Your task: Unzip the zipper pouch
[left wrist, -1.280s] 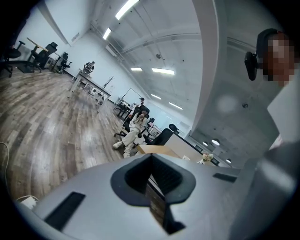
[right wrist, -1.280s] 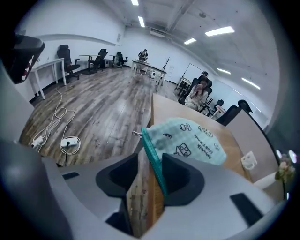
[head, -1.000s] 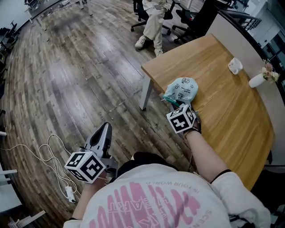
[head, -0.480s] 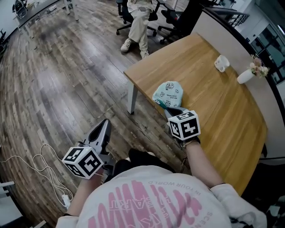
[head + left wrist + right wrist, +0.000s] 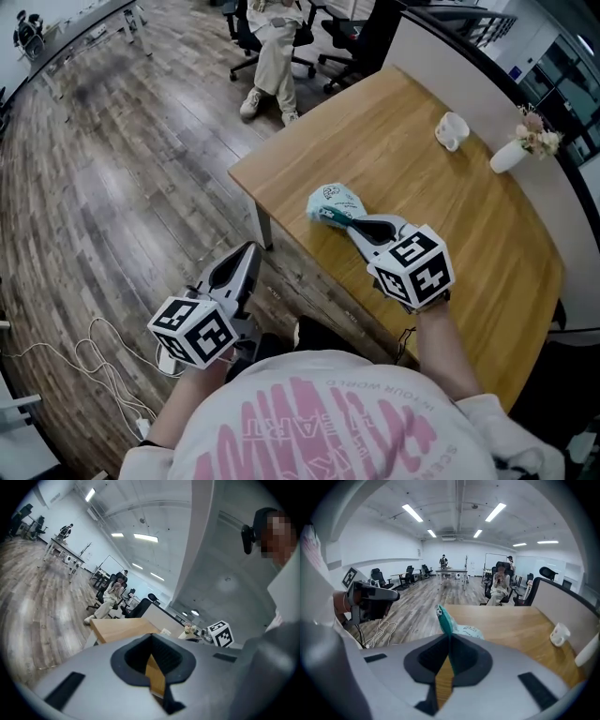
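Note:
A pale mint zipper pouch [image 5: 333, 201] with a cartoon print lies near the front-left corner of the wooden table [image 5: 459, 234]. My right gripper [image 5: 354, 225] is shut on the pouch's near end. In the right gripper view its jaws pinch the teal zipper edge [image 5: 442, 618], which sticks up between them, with the pouch body [image 5: 468, 631] just beyond my right gripper [image 5: 449, 637]. My left gripper [image 5: 246, 257] is shut and holds nothing. It hovers off the table's left edge, above the floor. In the left gripper view, my left gripper [image 5: 152, 640] points toward the table.
A white cup [image 5: 452, 129] and a small white vase with flowers [image 5: 511, 154] stand at the table's far right by the partition. A person sits on an office chair [image 5: 267, 42] beyond the table. White cables [image 5: 56, 349] lie on the wood floor at left.
My right gripper has closed on the pouch's near end, and the pouch now looks narrower and pulled up toward it. The left gripper stays shut beside the table.

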`<move>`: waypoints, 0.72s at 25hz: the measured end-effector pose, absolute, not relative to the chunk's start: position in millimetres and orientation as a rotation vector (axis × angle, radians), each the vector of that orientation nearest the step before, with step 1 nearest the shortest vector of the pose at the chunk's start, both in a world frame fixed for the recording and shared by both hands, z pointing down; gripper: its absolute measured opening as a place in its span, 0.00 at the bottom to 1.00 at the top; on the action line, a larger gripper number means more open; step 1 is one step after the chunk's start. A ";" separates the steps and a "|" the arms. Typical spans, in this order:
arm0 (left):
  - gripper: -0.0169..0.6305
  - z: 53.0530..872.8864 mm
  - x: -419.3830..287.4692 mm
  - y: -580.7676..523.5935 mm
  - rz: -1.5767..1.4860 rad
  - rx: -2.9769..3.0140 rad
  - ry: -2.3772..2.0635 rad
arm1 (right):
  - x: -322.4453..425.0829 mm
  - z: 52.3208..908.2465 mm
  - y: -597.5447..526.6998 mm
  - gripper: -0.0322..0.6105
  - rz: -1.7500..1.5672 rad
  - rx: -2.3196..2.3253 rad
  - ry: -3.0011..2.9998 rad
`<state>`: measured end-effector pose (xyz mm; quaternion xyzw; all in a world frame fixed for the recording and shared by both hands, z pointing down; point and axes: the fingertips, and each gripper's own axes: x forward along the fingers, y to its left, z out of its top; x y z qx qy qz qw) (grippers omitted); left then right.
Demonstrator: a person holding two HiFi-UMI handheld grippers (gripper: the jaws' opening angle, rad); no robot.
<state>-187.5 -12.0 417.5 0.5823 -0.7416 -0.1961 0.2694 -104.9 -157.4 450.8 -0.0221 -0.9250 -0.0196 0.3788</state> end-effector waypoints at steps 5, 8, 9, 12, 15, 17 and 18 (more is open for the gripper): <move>0.03 396.4 -177.7 -65.7 -0.416 1.753 -1.971 | -106.6 426.7 -188.0 0.08 -0.108 -0.087 -2.435; 0.06 383.5 -168.8 -95.4 -0.353 1.845 -1.960 | -101.6 412.1 -204.4 0.08 -0.146 -0.086 -2.465; 0.06 380.1 -164.2 -104.2 -0.357 1.862 -1.952 | -97.5 408.6 -209.9 0.08 -0.158 -0.083 -2.467; 0.08 372.1 -148.6 -127.5 -0.339 1.931 -1.903 | -86.5 396.1 -222.0 0.08 -0.178 -0.079 -2.490; 0.16 365.2 -137.5 -151.4 -0.216 2.069 -1.822 | -79.5 379.0 -229.5 0.08 -0.200 -0.051 -2.534; 0.17 360.7 -135.1 -166.9 -0.142 2.136 -1.795 | -77.4 366.8 -233.6 0.08 -0.220 -0.034 -2.558; 0.17 358.3 -135.5 -174.2 -0.118 2.162 -1.793 | -77.4 360.7 -235.5 0.08 -0.231 -0.025 -2.567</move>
